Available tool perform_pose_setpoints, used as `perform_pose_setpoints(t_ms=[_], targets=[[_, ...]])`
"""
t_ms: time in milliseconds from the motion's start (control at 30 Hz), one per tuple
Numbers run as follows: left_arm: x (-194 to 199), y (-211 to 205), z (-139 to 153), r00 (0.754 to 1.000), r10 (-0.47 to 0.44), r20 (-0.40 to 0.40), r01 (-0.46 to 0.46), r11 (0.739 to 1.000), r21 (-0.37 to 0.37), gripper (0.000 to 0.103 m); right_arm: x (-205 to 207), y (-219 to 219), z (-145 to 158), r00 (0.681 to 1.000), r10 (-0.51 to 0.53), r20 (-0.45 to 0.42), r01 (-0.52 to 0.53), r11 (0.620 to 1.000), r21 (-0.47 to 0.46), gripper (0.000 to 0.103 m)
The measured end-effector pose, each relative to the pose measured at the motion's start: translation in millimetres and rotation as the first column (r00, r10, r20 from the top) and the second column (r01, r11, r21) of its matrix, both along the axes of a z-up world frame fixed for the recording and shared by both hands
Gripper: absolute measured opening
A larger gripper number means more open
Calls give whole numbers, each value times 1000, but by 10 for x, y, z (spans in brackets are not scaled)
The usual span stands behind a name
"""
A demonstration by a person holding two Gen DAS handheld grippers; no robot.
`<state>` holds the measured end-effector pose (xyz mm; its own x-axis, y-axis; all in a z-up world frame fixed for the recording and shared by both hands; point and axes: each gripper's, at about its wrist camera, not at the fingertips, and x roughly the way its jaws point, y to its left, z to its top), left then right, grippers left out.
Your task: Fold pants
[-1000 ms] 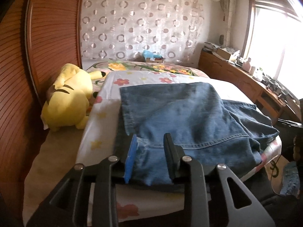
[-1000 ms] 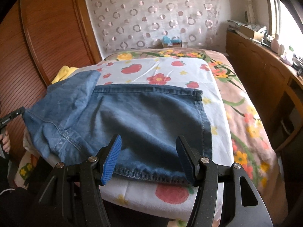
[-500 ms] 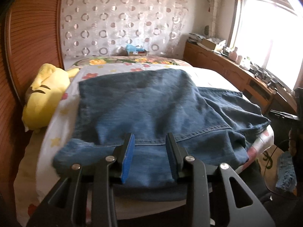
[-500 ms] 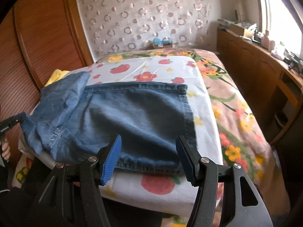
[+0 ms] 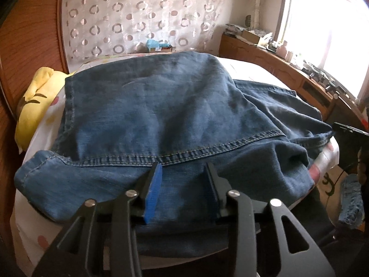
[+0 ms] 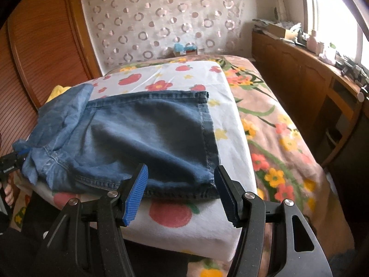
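Observation:
Blue denim pants [image 5: 166, 115] lie on a white fruit-print board on the bed; they also show in the right wrist view [image 6: 143, 136]. My left gripper [image 5: 183, 173] is partly closed with denim of the pants' near edge between its fingers, lifting that edge off the board; in the right wrist view it shows at the far left [image 6: 13, 159] under raised cloth. My right gripper [image 6: 181, 173] is open and empty, just before the near hem of the pants' right part.
A yellow plush toy [image 5: 34, 101] lies at the left beside a wooden wall. A wooden sideboard [image 6: 311, 76] with clutter runs along the right under the window. The floral bedspread [image 6: 276, 143] lies right of the white fruit-print board [image 6: 233, 124].
My left gripper has moved forward and up with the denim edge, so the pants fill more of its view. My right gripper has drawn back slightly and stays open.

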<state>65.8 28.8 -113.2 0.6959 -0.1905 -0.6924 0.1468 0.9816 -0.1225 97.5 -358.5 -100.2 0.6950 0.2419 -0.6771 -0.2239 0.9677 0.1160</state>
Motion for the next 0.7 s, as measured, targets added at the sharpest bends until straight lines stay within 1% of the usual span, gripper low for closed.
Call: perform_pose_setpoints(t_ms=[100,133,167,367,533,700], targets=[[-14,-34,-17,1000,-8,6,8,1000,-6,46,2,-6,-31,1000,-6,-5,6,1000,-5,61],[-17,-42,-20,1000,-16,11,16,1000,-12,52,5,-7,-43,1000,-8,-6,8,1000,-7,61],[-21,-47,-26,1000,-17,13,18,1000,-11,53,9,-4,-56,1000,-8,-8,8,1000,-9,61],[-19,-51,-28,1000,-6,19,6,1000,-7,54,20,-10,-110,1000,-19,-14,18,1000,-23,61],[-20,-45,-28,1000,-4,25,4,1000,12,54,17,-63,-121,999,-37,-16,37,999,-25,61],[-23,-68,-36,999,2,32,-3,1000,29,54,10,-151,-134,998,-64,-13,64,998,-8,61]])
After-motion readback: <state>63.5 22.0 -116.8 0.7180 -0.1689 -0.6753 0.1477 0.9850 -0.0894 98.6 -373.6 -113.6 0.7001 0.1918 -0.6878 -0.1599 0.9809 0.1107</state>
